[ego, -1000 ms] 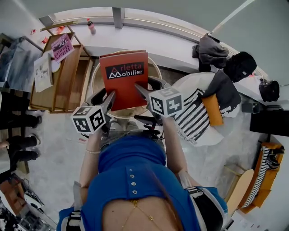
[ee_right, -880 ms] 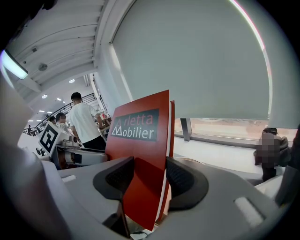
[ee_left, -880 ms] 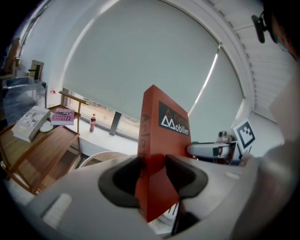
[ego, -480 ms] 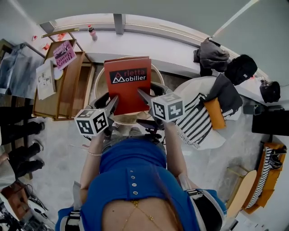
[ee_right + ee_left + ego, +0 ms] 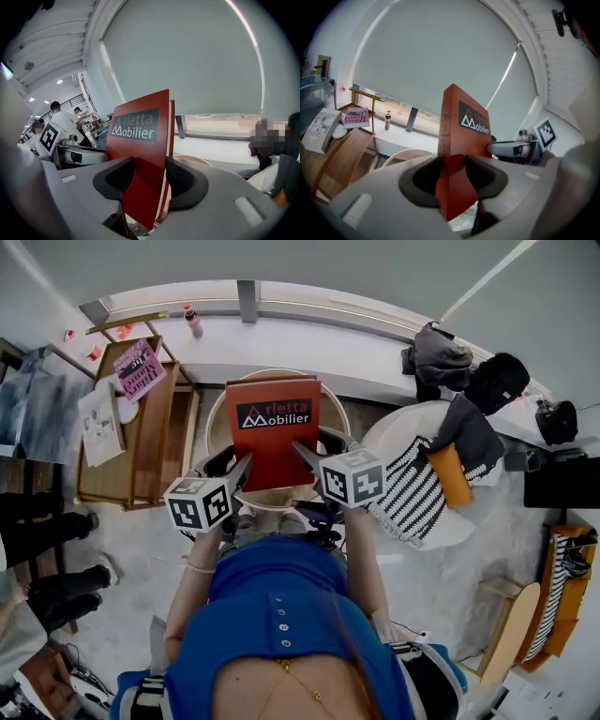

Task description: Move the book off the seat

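A red hardcover book (image 5: 277, 427) with "Mobilier" on its cover is held upright above a round pale wooden seat (image 5: 214, 418). My left gripper (image 5: 239, 465) is shut on the book's lower left edge. My right gripper (image 5: 305, 454) is shut on its lower right edge. In the left gripper view the book (image 5: 461, 131) stands on edge with the left gripper (image 5: 452, 171) clamped on its spine side. In the right gripper view the book (image 5: 140, 136) fills the middle, and the right gripper (image 5: 145, 176) presses on both covers. The book's lower part is hidden by the gripper bodies.
A wooden rack (image 5: 141, 437) with magazines (image 5: 139, 369) stands left of the seat. A bottle (image 5: 190, 315) sits on the white window ledge (image 5: 281, 334). At the right is a white chair with a striped cushion (image 5: 412, 488), with dark bags (image 5: 441, 357) behind it. A person's legs (image 5: 47, 531) show far left.
Both grippers, still shut on the book, have carried it a little lower and to the right in the head view, nearer the person's body.
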A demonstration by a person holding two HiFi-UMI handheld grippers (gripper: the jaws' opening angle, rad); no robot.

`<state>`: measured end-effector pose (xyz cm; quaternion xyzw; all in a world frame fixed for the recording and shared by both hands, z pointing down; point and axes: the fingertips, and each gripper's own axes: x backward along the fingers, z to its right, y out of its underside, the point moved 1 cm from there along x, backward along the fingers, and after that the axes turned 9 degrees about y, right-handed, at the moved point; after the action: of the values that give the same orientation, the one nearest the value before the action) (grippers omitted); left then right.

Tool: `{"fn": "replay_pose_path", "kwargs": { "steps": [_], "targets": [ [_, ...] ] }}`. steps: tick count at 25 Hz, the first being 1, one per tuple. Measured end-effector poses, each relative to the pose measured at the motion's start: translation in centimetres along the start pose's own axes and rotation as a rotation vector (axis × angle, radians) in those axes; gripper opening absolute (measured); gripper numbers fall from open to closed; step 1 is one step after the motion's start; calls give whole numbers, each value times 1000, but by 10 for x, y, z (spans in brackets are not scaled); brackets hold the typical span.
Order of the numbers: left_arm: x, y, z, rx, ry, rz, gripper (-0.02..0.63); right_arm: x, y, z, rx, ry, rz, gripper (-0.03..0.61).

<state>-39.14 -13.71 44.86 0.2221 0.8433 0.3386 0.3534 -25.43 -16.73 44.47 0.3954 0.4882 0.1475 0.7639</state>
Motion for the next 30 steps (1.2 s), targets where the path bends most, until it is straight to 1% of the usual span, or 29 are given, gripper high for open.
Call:
{"fn": "replay_pose_path", "kwargs": {
  "steps": [7, 14, 25, 30],
  "targets": [
    [8, 6, -15, 1, 35, -34, 165, -6, 9, -15, -24, 36, -9, 218],
    [9, 13, -16, 0, 60, -54, 164, -3, 18, -17, -43, 61, -21, 218],
    [-3, 24, -24, 20, 70, -96, 164, -13, 30, -11, -42, 66, -61, 216],
    [-16, 35, -37, 34, 67, -127, 164, -29, 41, -3, -47, 62, -97, 216]
  ]
}}
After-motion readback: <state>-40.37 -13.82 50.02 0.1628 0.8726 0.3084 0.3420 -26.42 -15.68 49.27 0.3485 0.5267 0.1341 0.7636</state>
